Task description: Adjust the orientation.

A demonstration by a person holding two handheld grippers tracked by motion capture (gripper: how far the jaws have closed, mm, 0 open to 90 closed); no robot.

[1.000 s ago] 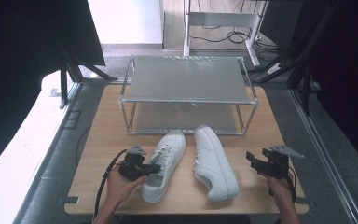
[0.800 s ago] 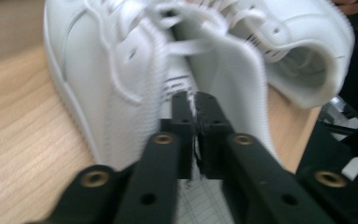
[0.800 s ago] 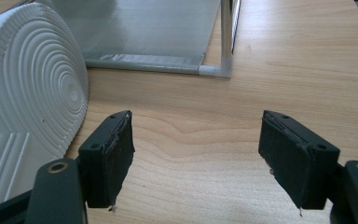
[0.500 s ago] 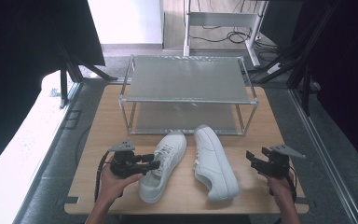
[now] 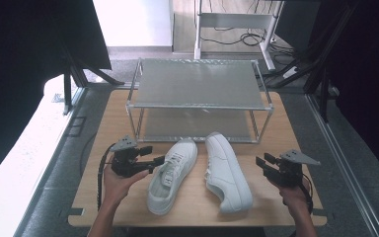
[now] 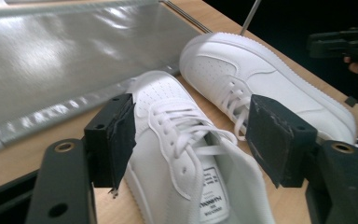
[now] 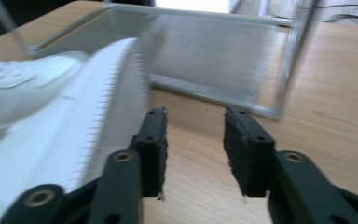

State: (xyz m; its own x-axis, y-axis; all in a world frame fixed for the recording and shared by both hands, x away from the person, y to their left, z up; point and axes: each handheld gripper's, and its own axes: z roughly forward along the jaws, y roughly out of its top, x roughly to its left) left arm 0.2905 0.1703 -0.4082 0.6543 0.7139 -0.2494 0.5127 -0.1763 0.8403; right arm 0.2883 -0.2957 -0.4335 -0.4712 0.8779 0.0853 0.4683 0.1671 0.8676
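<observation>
Starting left: left gripper (image 5: 148, 159) has just been opening, its flat black pads spread either side of the left sneaker (image 5: 171, 174), smooth white leather with perforated toe and flat laces, lying on the wooden table (image 5: 103, 133) in front of the wire-mesh metal rack (image 5: 197, 84). Right sneaker (image 5: 227, 170) lies just beside it, ribbed sole edge blurred in the right gripper view. Right gripper (image 5: 262, 163) has just been closing, jaws narrowed but apart over bare wood, nothing between; its hand partly hidden behind it.
</observation>
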